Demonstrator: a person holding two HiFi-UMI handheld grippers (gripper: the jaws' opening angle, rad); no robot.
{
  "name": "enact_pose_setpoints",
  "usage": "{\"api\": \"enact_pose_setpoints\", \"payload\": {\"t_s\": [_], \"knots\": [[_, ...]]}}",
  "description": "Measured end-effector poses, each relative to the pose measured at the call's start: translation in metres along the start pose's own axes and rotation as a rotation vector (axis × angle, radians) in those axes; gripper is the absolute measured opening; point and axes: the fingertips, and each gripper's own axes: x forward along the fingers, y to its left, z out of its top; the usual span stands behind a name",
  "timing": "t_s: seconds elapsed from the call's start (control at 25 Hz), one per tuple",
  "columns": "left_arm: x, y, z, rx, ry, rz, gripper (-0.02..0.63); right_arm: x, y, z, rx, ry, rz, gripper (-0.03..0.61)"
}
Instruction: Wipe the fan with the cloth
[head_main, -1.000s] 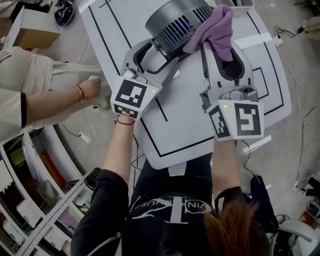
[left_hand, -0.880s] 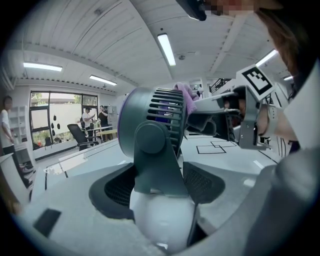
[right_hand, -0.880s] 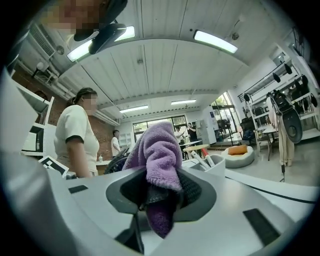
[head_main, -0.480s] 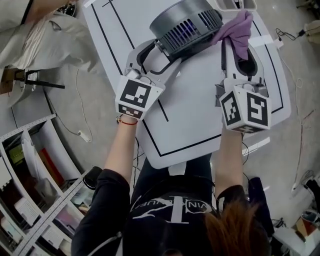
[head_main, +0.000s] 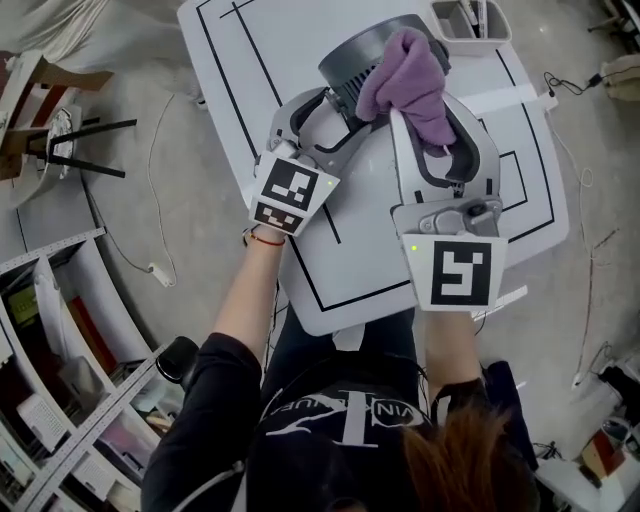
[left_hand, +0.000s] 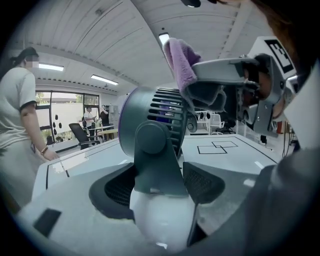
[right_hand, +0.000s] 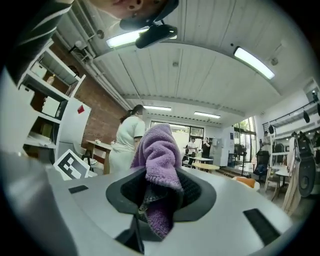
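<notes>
Cloth at the fan's top, stand clamped
My right gripper (right_hand: 157, 197) pinches the soft purple cloth (right_hand: 157, 150) (limp, best kept bunched); my left gripper (left_hand: 161, 180) spreads wide, gripping the fan (left_hand: 150, 115) by its stiff stand, probably light and tippy, on the smooth white table (head_main: 360, 230); bright office beyond

Shirt (head_main: 340, 415): white print across the black back; only the letters "VIN" are legible, beside a large T-shaped emblem. Left cube (head_main: 291, 192) and right cube (head_main: 461, 272): black-and-white square code markers. White cabinet (right_hand: 70, 132): small red diamond sign (right_hand: 80, 109), content unreadable.
</notes>
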Motion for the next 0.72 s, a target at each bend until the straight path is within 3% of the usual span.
{"api": "enact_pose_setpoints", "payload": {"t_s": [0.24, 0.56, 0.72], "knots": [[0.000, 0.000, 0.000, -0.007, -0.003, -0.009, 0.299, 0.014, 0.026, 0.012, -0.127, -0.002, 0.018, 0.130], [0.000, 0.000, 0.000, -0.016, -0.006, -0.019, 0.301, 0.027, 0.060, -0.014, -0.340, 0.156, 0.139, 0.129], [0.000, 0.000, -0.001, -0.016, -0.003, -0.019, 0.301, 0.028, 0.050, -0.007, -0.382, 0.138, 0.108, 0.130]]}}
